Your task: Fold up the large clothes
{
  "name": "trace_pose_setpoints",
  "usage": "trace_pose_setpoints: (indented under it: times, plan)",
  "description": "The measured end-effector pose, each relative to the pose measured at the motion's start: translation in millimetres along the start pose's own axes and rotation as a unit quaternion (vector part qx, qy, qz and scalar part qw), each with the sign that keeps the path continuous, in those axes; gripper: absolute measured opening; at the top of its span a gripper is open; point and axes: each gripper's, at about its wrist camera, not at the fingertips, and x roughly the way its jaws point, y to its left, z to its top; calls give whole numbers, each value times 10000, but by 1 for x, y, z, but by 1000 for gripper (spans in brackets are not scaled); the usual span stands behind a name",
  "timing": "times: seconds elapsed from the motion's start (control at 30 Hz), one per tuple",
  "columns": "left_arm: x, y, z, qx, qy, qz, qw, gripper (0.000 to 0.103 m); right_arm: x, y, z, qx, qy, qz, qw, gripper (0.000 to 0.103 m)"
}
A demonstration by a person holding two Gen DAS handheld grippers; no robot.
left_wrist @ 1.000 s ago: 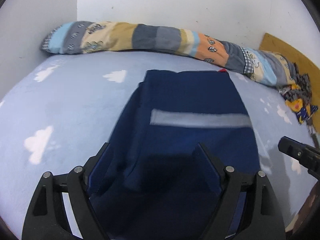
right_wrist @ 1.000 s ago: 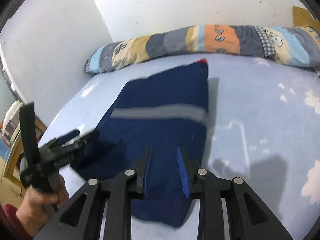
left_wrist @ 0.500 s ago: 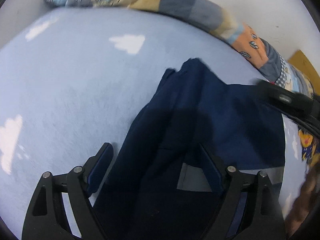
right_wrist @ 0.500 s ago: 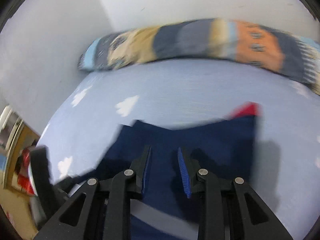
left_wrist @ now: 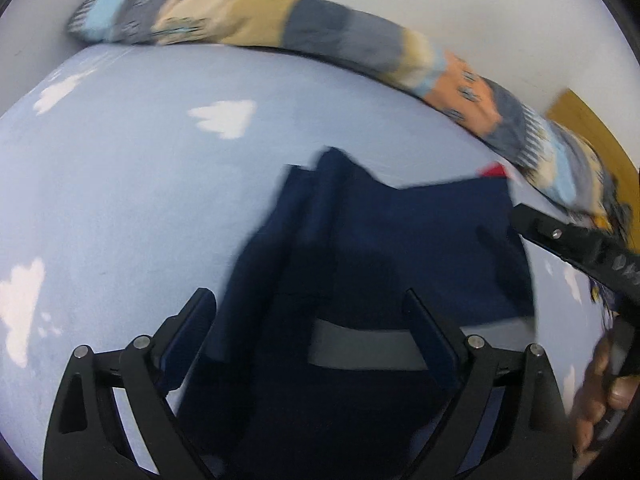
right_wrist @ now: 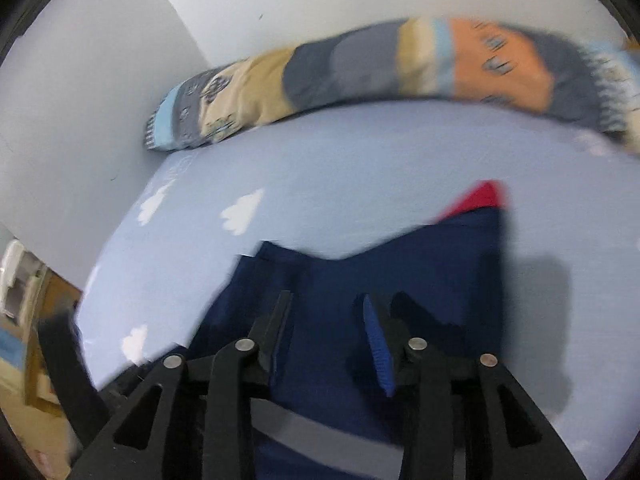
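A navy garment (left_wrist: 400, 240) with a grey stripe (left_wrist: 360, 348) lies folded on the pale blue cloud-print sheet (left_wrist: 140, 200). A red corner (right_wrist: 480, 200) peeks out at its far right edge. My left gripper (left_wrist: 308, 304) hovers over the garment's near left part; its jaws are wide and still opening, with nothing pinched. My right gripper (right_wrist: 326, 304) is over the garment (right_wrist: 420, 264) near its far edge; its jaws are opening, with the cloth lying below them, not gripped. The right gripper (left_wrist: 580, 244) also shows at the right of the left wrist view, held by a hand (left_wrist: 600, 392).
A long patchwork bolster (left_wrist: 320, 36) runs along the white wall (right_wrist: 100, 120) behind the bed. A wooden board (left_wrist: 580, 128) and patterned cloth (left_wrist: 612, 208) sit at the far right. Bare sheet (right_wrist: 320, 180) lies beyond and left of the garment. Furniture (right_wrist: 24, 300) stands past the bed's left edge.
Both grippers have travelled forward over the garment toward its far edge. The right jaws have spread wider. The left jaws have opened slightly more.
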Motion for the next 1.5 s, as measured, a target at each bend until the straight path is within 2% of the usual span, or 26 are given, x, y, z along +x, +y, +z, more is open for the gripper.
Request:
trace_pose_setpoints:
  times: [0.07, 0.13, 0.17, 0.2, 0.3, 0.37, 0.4, 0.53, 0.57, 0.67, 0.77, 0.8, 0.83, 0.9, 0.93, 0.97, 1.07, 1.13, 1.2, 1.27, 1.3, 1.37, 1.4, 1.47, 1.5]
  plan:
    - [-1, -11, -4, 349, -47, 140, 9993, 95, -2, -15, -17, 42, 64, -371, 9993, 39]
    - [12, -14, -11, 630, 219, 529, 9964, 95, 21, -27, -30, 193, 476, -537, 9972, 40]
    - [22, -11, -15, 606, 473, 614, 9952, 96, 36, -31, -36, 193, 687, -574, 9958, 41]
    - [23, -7, -18, 549, 537, 600, 9952, 96, 45, -33, -39, 159, 798, -588, 9949, 41]
    - [10, -9, -13, 571, 474, 541, 9958, 95, 29, -27, -35, 70, 713, -545, 9959, 43]
    - [2, -12, -12, 569, 427, 435, 9965, 95, -2, -25, -37, 181, 490, -360, 9980, 42]
    - [-4, -13, -11, 585, 413, 367, 9968, 95, -26, -22, -44, 246, 341, -106, 9991, 42]
    - [-16, -25, -22, 955, 486, 295, 9938, 95, -68, -11, -95, 134, 251, -88, 9996, 42]
    - [-19, -27, -28, 1124, 511, 311, 9919, 95, -71, -9, -112, 162, 339, -28, 9993, 41]
    - [-21, -31, -43, 1506, 619, 325, 9861, 95, -61, 3, -131, 131, 631, 62, 9979, 39]
    - [-13, -31, -59, 1854, 677, 436, 9794, 96, -72, 25, -132, -394, 312, -161, 9986, 35]
    - [-12, -29, -62, 1863, 636, 426, 9795, 97, -80, 33, -129, -633, 47, -113, 9979, 35]
    - [-12, -23, -64, 1781, 577, 371, 9816, 98, -81, 36, -130, -780, -1, -91, 9969, 35]
    - [-13, -16, -62, 1644, 554, 500, 9836, 101, -62, 36, -139, -904, 571, -46, 9943, 32]
    - [-14, -9, -59, 1568, 528, 630, 9842, 101, -49, 30, -154, -885, 1010, -99, 9909, 33]
    - [-15, -5, -57, 1481, 552, 607, 9856, 101, -43, 27, -166, -1017, 1168, -122, 9879, 33]
    - [-14, 13, -54, 904, 720, 253, 9930, 101, -52, 28, -175, -1221, 1018, -250, 9870, 32]
    - [-20, 10, -56, 936, 687, 331, 9927, 101, -62, 26, -178, -1132, 964, -254, 9886, 34]
    - [-33, 4, -60, 1077, 541, 478, 9916, 101, -84, 22, -185, -897, 706, -147, 9934, 36]
    - [-45, 1, -66, 1165, 449, 541, 9907, 101, -90, 23, -199, -921, 760, -169, 9927, 36]
    - [-47, 0, -69, 1173, 456, 552, 9905, 101, -88, 25, -204, -962, 842, -239, 9915, 37]
    - [-51, -1, -79, 1147, 585, 549, 9902, 101, -68, 20, -218, -951, 1518, -465, 9827, 36]
    - [-47, 2, -87, 1085, 806, 698, 9884, 101, -60, 12, -223, -762, 1710, -419, 9814, 36]
    - [-51, 13, -89, 762, 846, 711, 9909, 100, -79, 10, -213, -473, 1299, -229, 9901, 26]
    - [-55, 15, -89, 637, 825, 693, 9921, 100, -94, 14, -207, -562, 994, -174, 9933, 26]
